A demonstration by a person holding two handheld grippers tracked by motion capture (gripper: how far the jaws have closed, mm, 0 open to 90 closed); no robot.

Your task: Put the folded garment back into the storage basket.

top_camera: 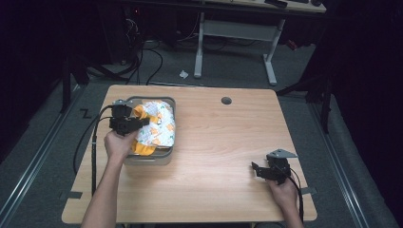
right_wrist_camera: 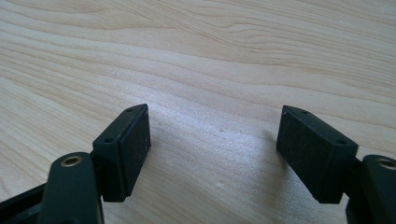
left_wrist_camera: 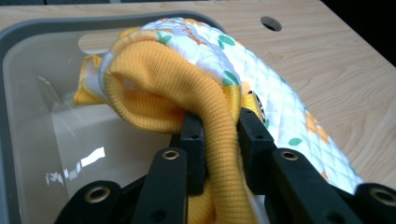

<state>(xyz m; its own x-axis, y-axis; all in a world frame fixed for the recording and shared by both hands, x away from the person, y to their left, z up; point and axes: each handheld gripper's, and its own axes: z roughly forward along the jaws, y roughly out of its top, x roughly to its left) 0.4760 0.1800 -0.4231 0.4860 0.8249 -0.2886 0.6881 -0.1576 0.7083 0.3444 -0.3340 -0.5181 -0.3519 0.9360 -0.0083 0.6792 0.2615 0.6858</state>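
Garment (top_camera: 157,127), quilted white cloth printed with orange and green and trimmed in yellow ribbed knit, draped in and over a grey plastic bin (top_camera: 167,103) near the left rear of the wooden surface (top_camera: 218,142); high view: left claw (top_camera: 142,122) at the cloth's left side above the bin, right claw (top_camera: 257,170) low over bare wood near the front right corner, well apart from bin and garment; left gripper view adds what the high view cannot resolve: left claw (left_wrist_camera: 219,128) clamped on a fold of the yellow ribbed trim (left_wrist_camera: 187,88), the knit pinched between both jaws, the quilted part (left_wrist_camera: 275,93) hanging over the bin's far rim onto the wood side, the bin's pale glossy interior (left_wrist_camera: 84,135) bare beneath; right gripper view: right claw (right_wrist_camera: 212,140) apart, jaws wide with nothing between them, wood grain below. Edges and room: bin close to the surface's left edge; broad bare wood between bin and right claw; a round cable hole (top_camera: 226,100) near the rear edge. Surroundings: dim room, grey carpeted floor (top_camera: 228,71), white legs of a second desk (top_camera: 199,47) behind, dark cables (top_camera: 142,57) on the floor at rear left.
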